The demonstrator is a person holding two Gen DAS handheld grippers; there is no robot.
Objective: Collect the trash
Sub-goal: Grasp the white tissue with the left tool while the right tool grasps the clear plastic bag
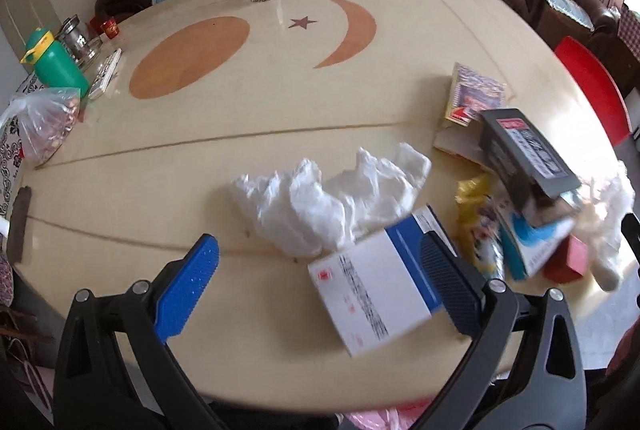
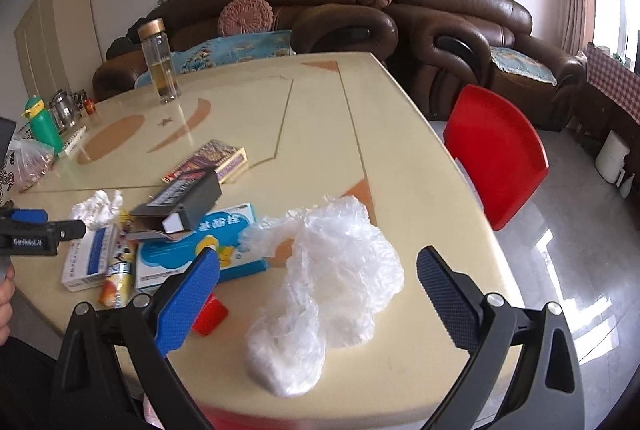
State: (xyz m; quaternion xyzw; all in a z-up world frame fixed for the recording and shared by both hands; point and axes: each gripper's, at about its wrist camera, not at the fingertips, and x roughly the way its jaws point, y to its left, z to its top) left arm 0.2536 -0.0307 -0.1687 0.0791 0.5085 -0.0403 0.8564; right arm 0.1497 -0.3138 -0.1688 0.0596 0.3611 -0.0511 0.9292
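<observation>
On the cream table (image 2: pixel 392 165), near its front edge, trash awaiting collection; none gathered yet by the look of it, so the step in hand reads as approach and first pick.

1. Clear plastic bag (image 2: pixel 332 290): largest item, crumpled, translucent, lying loose at the table's near right edge. The right gripper (image 2: pixel 318 296) hovers over it with jaws spread wide, one finger to each side, holding nothing. Likely next move: lower and close on a bunched fold; thin film may slip or drag.

2. Crumpled white tissue (image 1: pixel 332 197): soft heap just beyond the left gripper (image 1: pixel 320 270), whose jaws are also spread and empty.

3. Blue-and-white carton (image 1: pixel 384 282): flat, printed, blurred in the left view; it lies between the left fingers, against the right one. Contact cannot be confirmed. A grip here calls for closing across its width.

4. Light blue box (image 2: pixel 200 254): flat, beside the bag.

5. Grey box (image 2: pixel 188 201): flap open, resting tilted on the pile.

6. Yellow wrapper (image 2: pixel 116 282): small, crinkled.

7. Red piece (image 2: pixel 210 316): smallest, partly hidden by the right gripper's blue finger.
</observation>
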